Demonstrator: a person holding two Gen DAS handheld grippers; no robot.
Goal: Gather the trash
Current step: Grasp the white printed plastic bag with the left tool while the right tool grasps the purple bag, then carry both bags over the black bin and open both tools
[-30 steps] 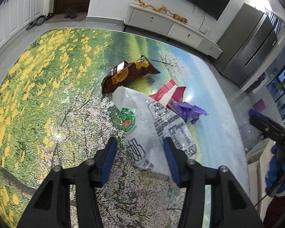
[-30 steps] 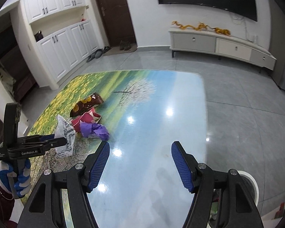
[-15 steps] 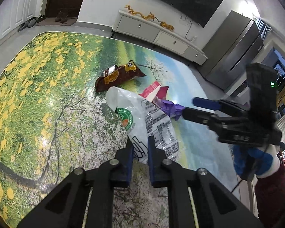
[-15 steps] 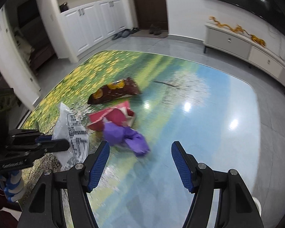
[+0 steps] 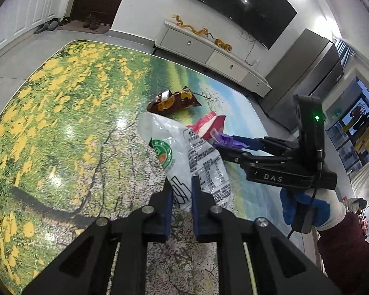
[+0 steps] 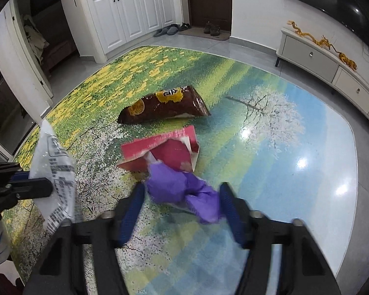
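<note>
The left hand-held gripper (image 5: 180, 196) is clamped on the near edge of a white printed plastic bag (image 5: 184, 157), its blue pads nearly together. The bag lies on a worktop (image 5: 61, 123) printed with yellow flowers and a blossoming tree. The right hand-held gripper (image 6: 180, 205) is spread wide around a crumpled purple wrapper (image 6: 182, 189) — the pads flank it, not yet pressing. Just beyond lies a torn red packet (image 6: 159, 147), and farther back a brown snack bag (image 6: 163, 105).

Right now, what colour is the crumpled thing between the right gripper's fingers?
Purple; the crumpled purple wrapper shows best in the right wrist view.
</note>
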